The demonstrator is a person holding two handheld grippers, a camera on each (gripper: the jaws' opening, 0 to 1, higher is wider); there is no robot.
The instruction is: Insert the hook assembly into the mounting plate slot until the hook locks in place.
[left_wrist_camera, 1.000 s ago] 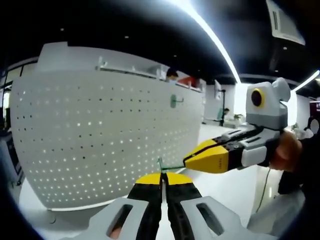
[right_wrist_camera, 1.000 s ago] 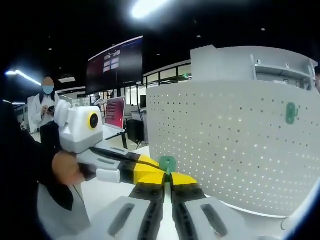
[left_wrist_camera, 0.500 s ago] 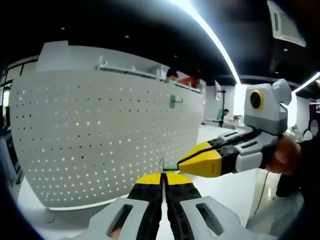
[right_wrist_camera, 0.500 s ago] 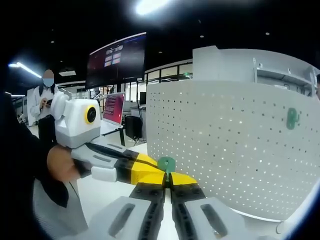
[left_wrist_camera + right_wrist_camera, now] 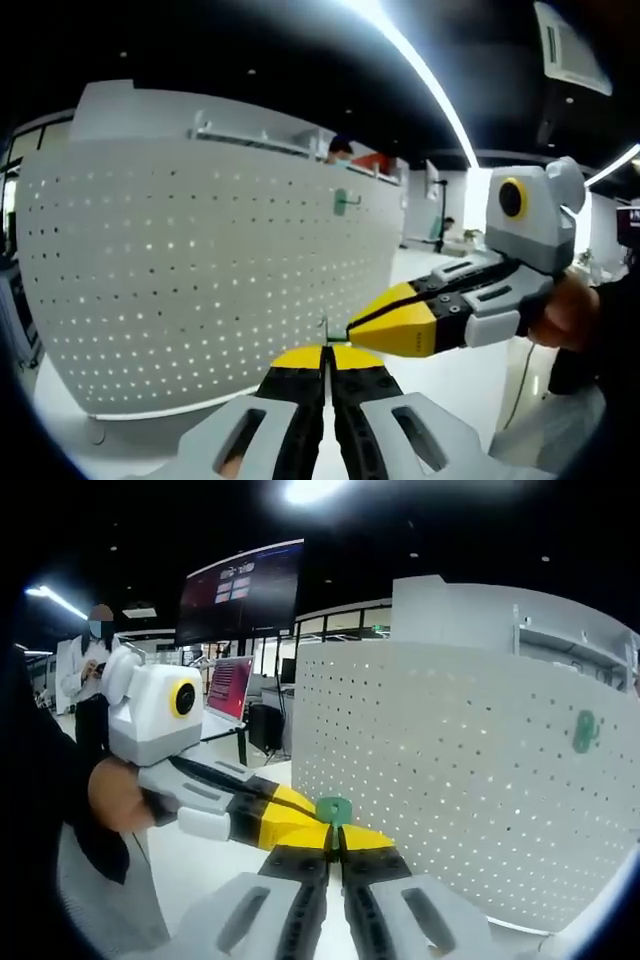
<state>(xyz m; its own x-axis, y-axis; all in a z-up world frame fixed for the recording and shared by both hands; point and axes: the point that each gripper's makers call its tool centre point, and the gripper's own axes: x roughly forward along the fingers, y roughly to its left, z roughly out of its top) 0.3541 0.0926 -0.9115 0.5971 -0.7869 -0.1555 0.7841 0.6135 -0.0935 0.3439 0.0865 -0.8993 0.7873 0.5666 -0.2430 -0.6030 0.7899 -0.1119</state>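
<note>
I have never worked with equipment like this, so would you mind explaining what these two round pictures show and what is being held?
There is no robot here: a person holds a two-jaw gripper in each hand, and a fisheye camera rides on each one, looking forward along its yellow-tipped jaws. In the left gripper view, the left gripper rises from the bottom, jaws together, and the right gripper reaches in from the right. The right gripper view is the mirror case: the right gripper is at the bottom, and the left gripper comes in from the left. Between their tips sits a small green hook piece; both grippers seem to pinch it. Ahead stands a white pegboard with another green hook already mounted on it.
</note>
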